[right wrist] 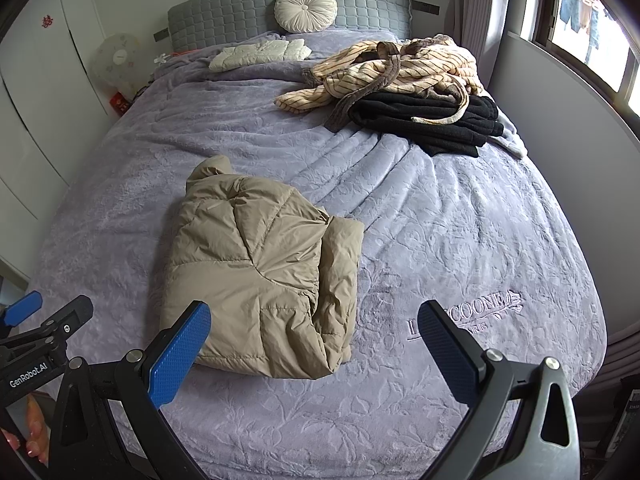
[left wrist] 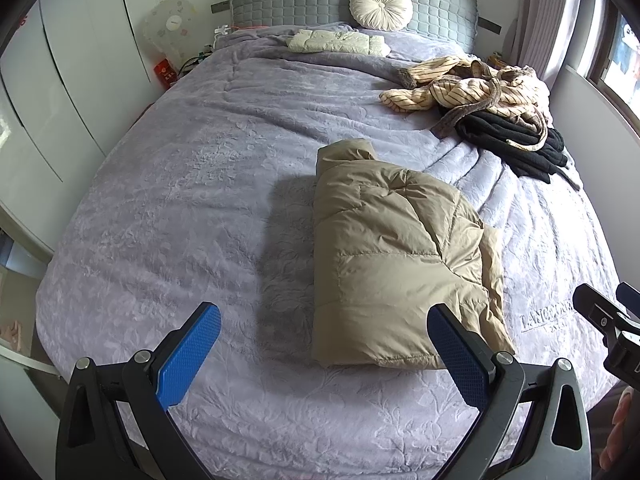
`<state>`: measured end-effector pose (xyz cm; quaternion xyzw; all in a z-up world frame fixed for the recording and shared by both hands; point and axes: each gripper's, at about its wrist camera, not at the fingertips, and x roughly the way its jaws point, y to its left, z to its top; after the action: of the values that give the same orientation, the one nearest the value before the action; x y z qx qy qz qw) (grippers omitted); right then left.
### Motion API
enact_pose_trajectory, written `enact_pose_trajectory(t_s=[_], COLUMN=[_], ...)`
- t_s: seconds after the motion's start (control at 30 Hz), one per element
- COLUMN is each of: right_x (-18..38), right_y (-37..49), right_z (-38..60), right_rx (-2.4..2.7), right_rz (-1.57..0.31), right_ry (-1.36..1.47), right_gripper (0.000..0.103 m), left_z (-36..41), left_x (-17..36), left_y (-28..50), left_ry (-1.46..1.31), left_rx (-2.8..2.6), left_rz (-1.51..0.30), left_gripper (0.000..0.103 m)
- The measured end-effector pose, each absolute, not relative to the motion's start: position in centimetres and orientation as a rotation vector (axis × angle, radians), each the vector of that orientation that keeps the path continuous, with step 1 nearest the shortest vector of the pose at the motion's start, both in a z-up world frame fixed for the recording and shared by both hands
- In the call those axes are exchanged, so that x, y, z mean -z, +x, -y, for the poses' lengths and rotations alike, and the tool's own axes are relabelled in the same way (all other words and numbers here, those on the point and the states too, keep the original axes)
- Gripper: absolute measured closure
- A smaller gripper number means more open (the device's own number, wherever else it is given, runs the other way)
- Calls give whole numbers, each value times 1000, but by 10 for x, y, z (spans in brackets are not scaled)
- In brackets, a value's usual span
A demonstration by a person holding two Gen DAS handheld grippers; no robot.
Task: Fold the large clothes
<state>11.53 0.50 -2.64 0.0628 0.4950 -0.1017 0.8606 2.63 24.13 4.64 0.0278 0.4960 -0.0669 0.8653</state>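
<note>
A tan puffer jacket (left wrist: 396, 256) lies folded into a compact bundle on the lilac bedspread (left wrist: 180, 200); it also shows in the right wrist view (right wrist: 256, 268). My left gripper (left wrist: 324, 352) is open and empty, held above the bed's near edge with its right finger in front of the jacket's near end. My right gripper (right wrist: 314, 348) is open and empty, just short of the jacket's near right corner. Each gripper shows at the edge of the other's view.
A striped cream robe (right wrist: 400, 68) lies heaped on folded black clothes (right wrist: 432, 120) at the far right. A folded cream garment (right wrist: 260, 54) and a round cushion (right wrist: 306, 8) lie by the grey headboard (right wrist: 224, 16). White wardrobes (left wrist: 60, 92) stand left, a window (right wrist: 592, 28) right.
</note>
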Motion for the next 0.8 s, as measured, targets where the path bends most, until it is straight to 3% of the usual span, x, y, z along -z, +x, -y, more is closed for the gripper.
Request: enact_pose_trajectory(t_s=[0.8], right_x=[27], right_y=[116], right_z=[-6], right_rx=[213], right_rz=[-1041], right_ry=[130], right_gripper=[0], left_z=[-242], left_x=[-47], left_y=[27], left_ry=[59], left_rx=[145], left_rz=[-1040], left_gripper=[0])
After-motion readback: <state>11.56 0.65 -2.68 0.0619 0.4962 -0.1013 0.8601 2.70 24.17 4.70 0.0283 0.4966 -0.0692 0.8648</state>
